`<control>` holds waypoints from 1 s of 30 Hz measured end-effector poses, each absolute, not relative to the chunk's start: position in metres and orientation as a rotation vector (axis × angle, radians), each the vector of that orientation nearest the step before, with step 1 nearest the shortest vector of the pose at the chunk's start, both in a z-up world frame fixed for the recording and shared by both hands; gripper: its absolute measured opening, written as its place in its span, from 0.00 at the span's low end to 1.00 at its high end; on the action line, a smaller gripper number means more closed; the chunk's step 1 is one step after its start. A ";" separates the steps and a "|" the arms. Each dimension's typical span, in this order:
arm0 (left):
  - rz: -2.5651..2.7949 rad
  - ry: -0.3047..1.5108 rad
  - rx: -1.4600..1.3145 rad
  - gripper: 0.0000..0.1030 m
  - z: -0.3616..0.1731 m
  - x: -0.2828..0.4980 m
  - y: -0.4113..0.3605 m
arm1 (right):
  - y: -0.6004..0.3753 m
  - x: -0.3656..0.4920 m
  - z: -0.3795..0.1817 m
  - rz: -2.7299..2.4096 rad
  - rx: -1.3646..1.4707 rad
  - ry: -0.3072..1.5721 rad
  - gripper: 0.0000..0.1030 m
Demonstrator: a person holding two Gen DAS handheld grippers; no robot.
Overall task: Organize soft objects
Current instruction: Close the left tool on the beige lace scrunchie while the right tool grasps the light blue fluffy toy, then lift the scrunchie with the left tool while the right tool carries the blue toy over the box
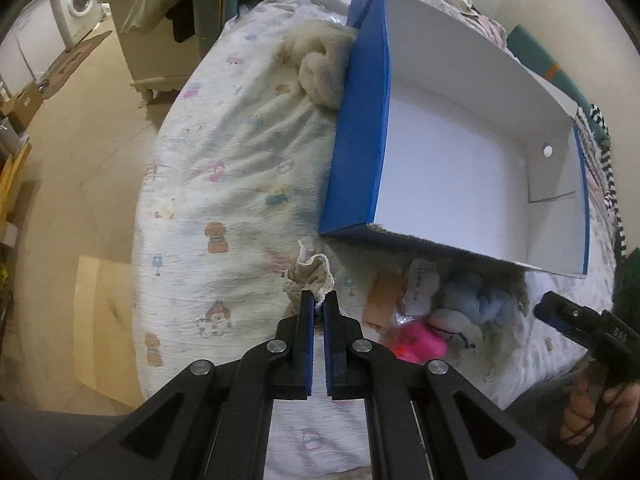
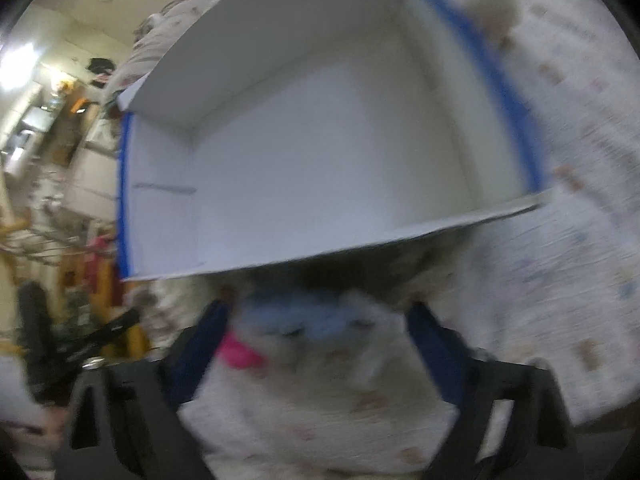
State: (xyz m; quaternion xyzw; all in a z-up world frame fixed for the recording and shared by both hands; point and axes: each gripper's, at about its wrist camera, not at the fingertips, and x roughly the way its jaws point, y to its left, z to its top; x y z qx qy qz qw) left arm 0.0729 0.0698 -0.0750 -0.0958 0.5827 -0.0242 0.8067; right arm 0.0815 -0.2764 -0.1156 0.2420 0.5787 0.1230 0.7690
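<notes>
My left gripper point(image 1: 319, 299) is shut on a tan cloth piece with white lace trim point(image 1: 310, 276), held just over the patterned bedspread point(image 1: 224, 168). A pile of soft things lies under the near wall of the blue box point(image 1: 352, 140): a light blue plush point(image 1: 480, 296), a pink item point(image 1: 420, 346) and a beige piece point(image 1: 386, 296). In the blurred right wrist view my right gripper point(image 2: 322, 316) stands wide, its fingers point(image 2: 212, 332) on either side of the light blue plush point(image 2: 296, 320) and white fluff. The pink item point(image 2: 238, 354) lies by its left finger. The box's white inside point(image 2: 320, 120) holds nothing.
A fluffy beige bundle point(image 1: 320, 68) rests against the box's far left outer wall. The bed's left edge drops to a tiled floor point(image 1: 80, 140) with a cabinet point(image 1: 160, 40) and a washing machine point(image 1: 80, 0). Striped and teal fabrics point(image 1: 600, 140) lie right of the box.
</notes>
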 end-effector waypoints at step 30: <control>-0.032 1.198 -0.192 0.04 -0.068 0.067 0.066 | -0.244 0.050 -0.085 0.445 0.481 1.213 0.16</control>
